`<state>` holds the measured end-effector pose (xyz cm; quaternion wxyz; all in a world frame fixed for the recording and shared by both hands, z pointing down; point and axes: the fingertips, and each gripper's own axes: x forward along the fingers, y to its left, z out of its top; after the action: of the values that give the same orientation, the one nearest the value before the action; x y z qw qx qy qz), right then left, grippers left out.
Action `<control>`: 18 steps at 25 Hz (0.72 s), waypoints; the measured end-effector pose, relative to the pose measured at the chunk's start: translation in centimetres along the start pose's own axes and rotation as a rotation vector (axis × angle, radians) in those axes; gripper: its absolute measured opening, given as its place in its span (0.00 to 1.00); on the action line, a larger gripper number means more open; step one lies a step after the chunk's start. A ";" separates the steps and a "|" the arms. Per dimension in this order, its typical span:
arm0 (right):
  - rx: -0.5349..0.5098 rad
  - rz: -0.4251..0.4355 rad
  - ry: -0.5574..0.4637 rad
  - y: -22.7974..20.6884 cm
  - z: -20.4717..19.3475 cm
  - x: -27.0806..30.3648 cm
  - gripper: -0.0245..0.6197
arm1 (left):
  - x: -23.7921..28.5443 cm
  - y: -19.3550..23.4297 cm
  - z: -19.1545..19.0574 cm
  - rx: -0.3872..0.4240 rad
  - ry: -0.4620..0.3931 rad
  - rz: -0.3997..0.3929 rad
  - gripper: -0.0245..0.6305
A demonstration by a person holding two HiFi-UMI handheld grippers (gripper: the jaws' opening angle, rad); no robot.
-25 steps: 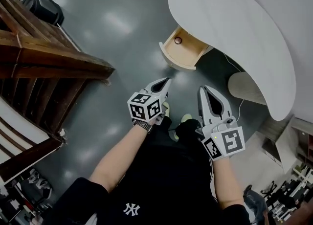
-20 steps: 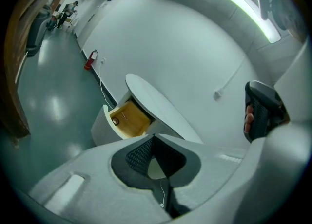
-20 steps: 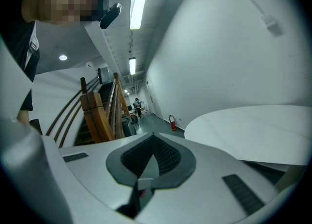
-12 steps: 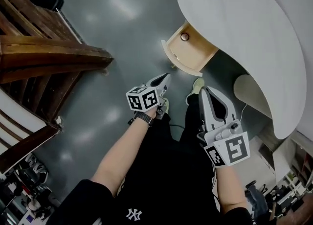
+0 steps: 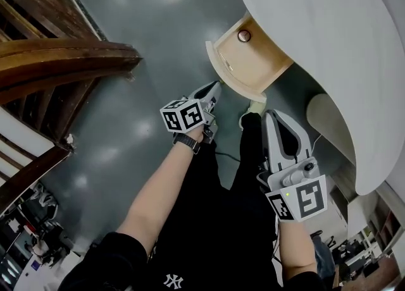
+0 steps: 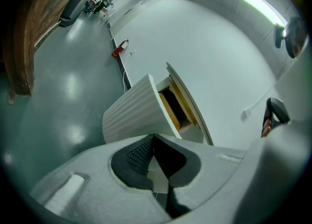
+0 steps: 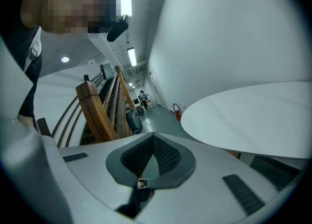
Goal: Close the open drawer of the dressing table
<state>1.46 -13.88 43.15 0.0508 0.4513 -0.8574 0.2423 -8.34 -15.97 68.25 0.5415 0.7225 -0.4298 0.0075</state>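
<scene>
The drawer (image 5: 252, 62) stands pulled well out from under the white top of the desk (image 5: 316, 24), its pale wooden box open to the head view and a small round object (image 5: 244, 35) lying near its back. Its curved, ribbed white front (image 6: 131, 113) faces the left gripper (image 5: 214, 88), which hovers near that front without touching it. The right gripper (image 5: 270, 116) hangs lower, beside the person's leg. In each gripper view the jaws are closed tip to tip, with nothing between them. The drawer looks like a stiff, fairly light wooden box that should slide rather than need lifting, so no grasp seems called for. A flat push with the closed left jaws would likely do. I would set them on the middle of the ribbed front, since the curve and the ridges could let a tip skid sideways and an off-centre shove might skew the box in its runners
</scene>
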 end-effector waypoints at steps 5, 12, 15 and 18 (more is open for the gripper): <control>-0.001 -0.013 -0.019 -0.6 0.0 0.5 0.06 | 1.0 -0.2 0.3 -0.014 -0.019 -0.011 0.05; -0.033 -0.054 -0.044 -2.9 -0.4 0.6 0.06 | 1.3 -0.3 0.4 -0.015 -0.047 -0.014 0.05; -0.035 -0.087 -0.061 -5.1 -0.3 0.2 0.06 | 2.3 -0.8 0.6 -0.014 -0.052 -0.026 0.05; -0.038 -0.117 -0.077 -6.9 -0.3 0.1 0.06 | 3.4 -1.3 1.1 -0.006 -0.052 -0.041 0.05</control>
<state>6.86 -17.07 45.96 0.0402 0.5084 -0.8353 0.2051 -5.87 -18.82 68.37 0.5322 0.7296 -0.4289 -0.0235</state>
